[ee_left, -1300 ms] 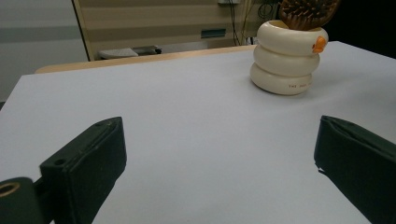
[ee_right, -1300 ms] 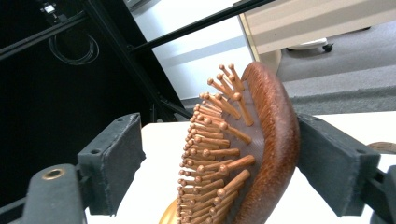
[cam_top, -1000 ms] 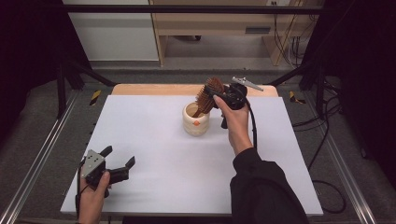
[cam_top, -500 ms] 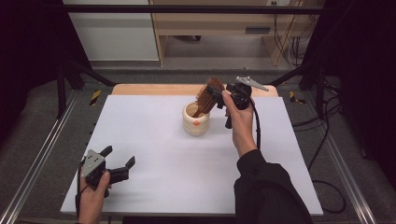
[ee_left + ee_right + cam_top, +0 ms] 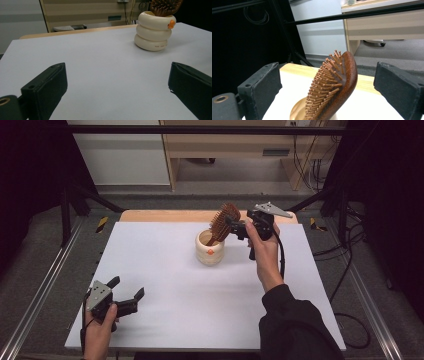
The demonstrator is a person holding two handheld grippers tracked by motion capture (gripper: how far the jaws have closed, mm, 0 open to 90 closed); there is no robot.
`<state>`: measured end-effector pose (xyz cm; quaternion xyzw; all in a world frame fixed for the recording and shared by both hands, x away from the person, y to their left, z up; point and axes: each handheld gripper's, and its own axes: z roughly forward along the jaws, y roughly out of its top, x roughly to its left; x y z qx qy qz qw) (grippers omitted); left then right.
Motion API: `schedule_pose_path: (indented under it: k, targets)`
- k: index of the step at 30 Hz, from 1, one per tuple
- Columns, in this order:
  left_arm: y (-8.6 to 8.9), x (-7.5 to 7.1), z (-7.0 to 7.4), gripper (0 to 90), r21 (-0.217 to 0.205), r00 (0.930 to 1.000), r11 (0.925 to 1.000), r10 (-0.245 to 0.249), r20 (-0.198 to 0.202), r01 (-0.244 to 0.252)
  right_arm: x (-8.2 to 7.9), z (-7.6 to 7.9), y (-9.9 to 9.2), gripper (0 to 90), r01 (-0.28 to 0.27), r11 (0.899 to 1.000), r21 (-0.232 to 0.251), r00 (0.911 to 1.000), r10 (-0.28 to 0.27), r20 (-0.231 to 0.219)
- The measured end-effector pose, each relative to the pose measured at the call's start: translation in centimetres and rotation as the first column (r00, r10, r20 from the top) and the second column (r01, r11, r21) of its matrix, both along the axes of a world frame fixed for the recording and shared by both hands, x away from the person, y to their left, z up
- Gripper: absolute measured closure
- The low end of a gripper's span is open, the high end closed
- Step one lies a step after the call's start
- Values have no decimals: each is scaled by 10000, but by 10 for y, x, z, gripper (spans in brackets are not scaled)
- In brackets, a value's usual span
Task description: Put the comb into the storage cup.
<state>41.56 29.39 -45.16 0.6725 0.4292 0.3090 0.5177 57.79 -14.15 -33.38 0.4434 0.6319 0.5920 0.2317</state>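
A brown wooden hairbrush [image 5: 223,222] stands handle-down in a cream ringed holder [image 5: 210,251] with an orange mark, at the back middle of the white table [image 5: 165,270]. Its bristled head leans up to the right. My right gripper [image 5: 234,227] is level beside that head and points left at it. Its jaws have just been opening. In the right gripper view the brush head [image 5: 337,85] rises between the wide jaws of the right gripper [image 5: 329,82], with no pad touching it. My left gripper [image 5: 126,287] rests open at the front left and faces the holder [image 5: 155,31].
A wooden strip [image 5: 165,216] edges the table's far side. Metal frame rails [image 5: 35,295] run along both sides. A desk and cables [image 5: 310,170] stand on the floor beyond. A cable trails from the right gripper down the forearm.
The right gripper has drawn back a little to the right and up from the brush head, and its jaws stand wider. The brush stays leaning in the holder. The left gripper has not moved.
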Motion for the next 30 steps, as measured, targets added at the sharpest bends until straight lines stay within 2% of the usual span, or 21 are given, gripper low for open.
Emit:
schedule_pose_path:
  k: [10,21,26,30]
  targets:
    - [2,0,0,23,-73,10000,9999,87,19,-87,-13,5,-10,77,-150,9983,-567,9996,164,237]
    - [8,-1,0,23,-147,9996,9995,278,17,-278,-27,3,-25,58,-108,9942,-1074,9990,154,423]
    - [13,0,0,23,-318,9992,9987,394,-39,-395,-34,2,-32,46,-93,9933,-1152,9982,161,582]
    - [16,0,0,23,-298,9990,9985,452,-1,-452,-40,0,-38,46,-95,9930,-1179,9979,169,621]
